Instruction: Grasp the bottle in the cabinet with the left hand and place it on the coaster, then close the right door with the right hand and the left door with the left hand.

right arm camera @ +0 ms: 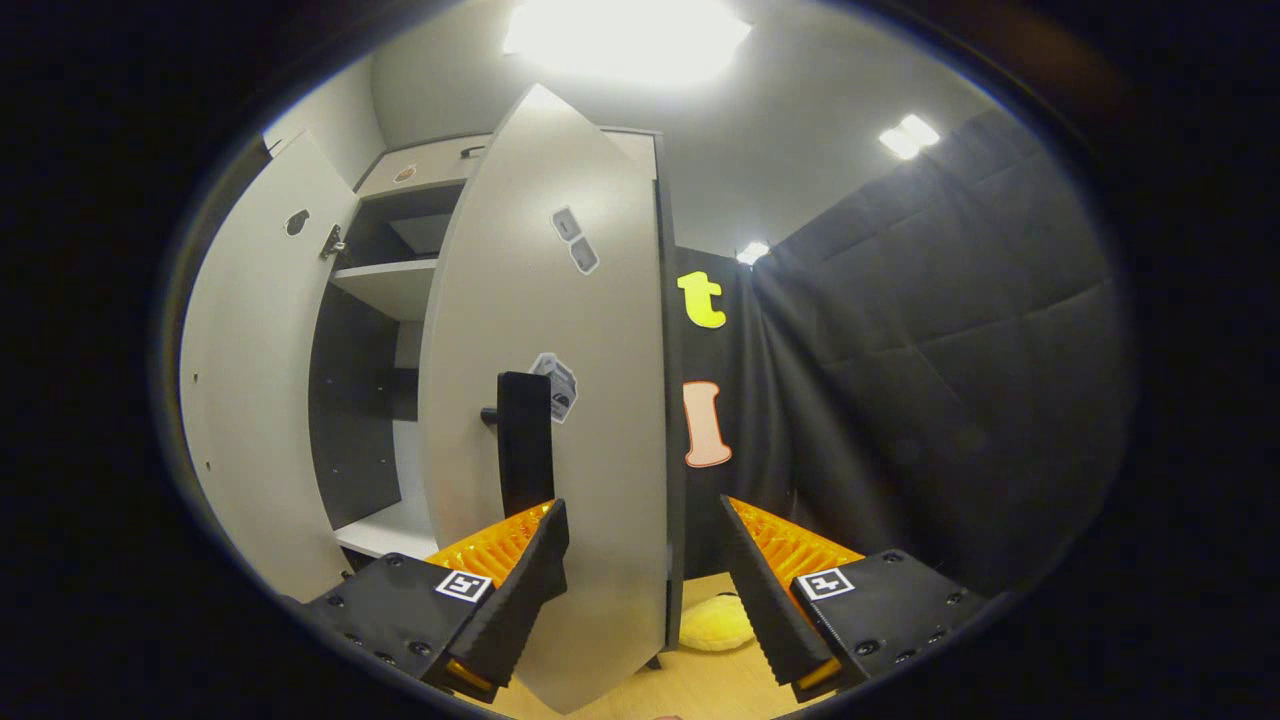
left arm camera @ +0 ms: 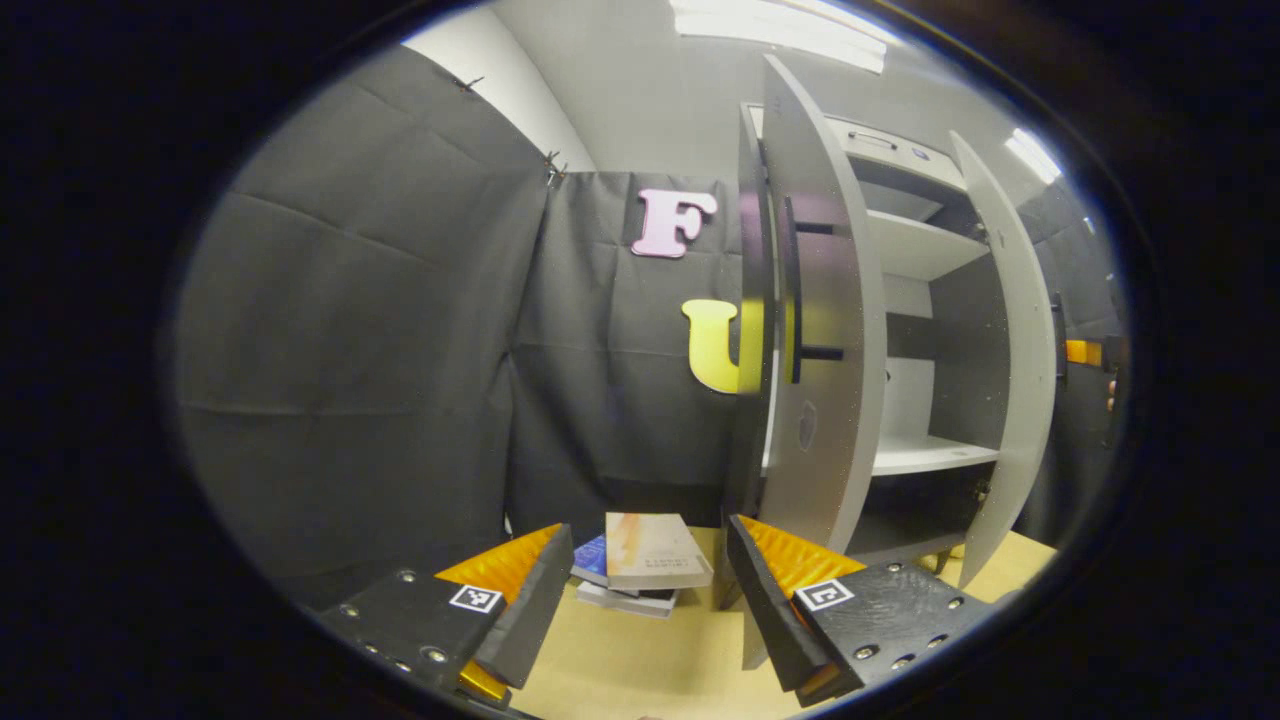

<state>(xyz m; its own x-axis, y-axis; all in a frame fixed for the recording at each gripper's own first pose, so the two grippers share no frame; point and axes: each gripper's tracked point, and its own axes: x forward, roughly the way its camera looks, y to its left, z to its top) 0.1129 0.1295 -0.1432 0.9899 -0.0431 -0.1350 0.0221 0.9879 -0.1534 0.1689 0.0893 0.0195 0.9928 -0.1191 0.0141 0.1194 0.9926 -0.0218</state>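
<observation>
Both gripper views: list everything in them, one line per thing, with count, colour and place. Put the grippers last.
Cabinet: one, grey with white shelves, standing on the table, both doors open.
Left door: one, grey, black handle, swung out toward the left gripper.
Right door: one, grey, black handle, stickers on its face, close in front of the right gripper.
Books: a small stack, pale and blue covers, on the table left of the cabinet.
Yellow thing: one, on the table right of the right door; kind unclear.
Table: one, light wood.
Left gripper: open, holding nothing.
Right gripper: open, holding nothing.
</observation>
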